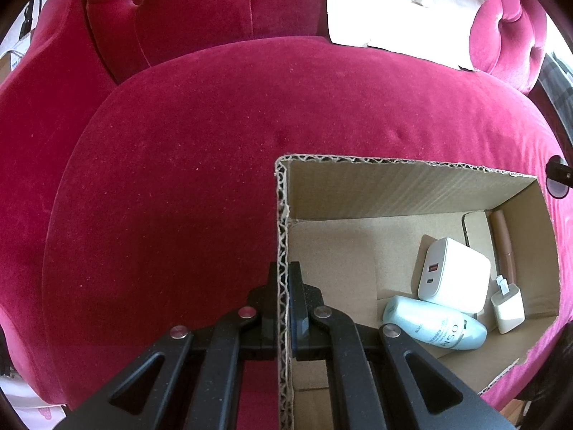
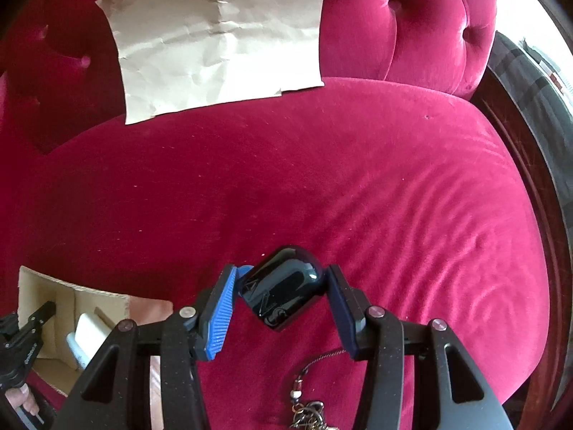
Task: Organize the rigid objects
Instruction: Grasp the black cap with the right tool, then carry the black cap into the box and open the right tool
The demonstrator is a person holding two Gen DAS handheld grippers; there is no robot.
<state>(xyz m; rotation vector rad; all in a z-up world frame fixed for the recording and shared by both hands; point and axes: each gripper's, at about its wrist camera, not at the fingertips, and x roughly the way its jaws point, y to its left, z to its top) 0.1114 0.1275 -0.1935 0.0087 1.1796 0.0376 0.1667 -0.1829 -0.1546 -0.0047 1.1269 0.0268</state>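
Both grippers tilt steeply down: your left gripper (image 1: pixel 285 279) has its jaws pinching the cardboard box (image 1: pixel 394 182) wall, your right gripper (image 2: pixel 283 292) clamps a glossy black object (image 2: pixel 283 294) over the sofa seat (image 2: pixel 322 186).

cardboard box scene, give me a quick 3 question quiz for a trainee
1. True or false: the left gripper is shut on the side wall of the cardboard box.
2. What does the right gripper hold? A) a glossy black object B) a white charger C) a pale blue bottle
3. Name the pale blue thing lying in the box beside the large white charger.

Key
1. True: one finger is outside the wall, one inside.
2. A: the black object sits between the blue pads, above the red cushion.
3. The bottle, on its side.
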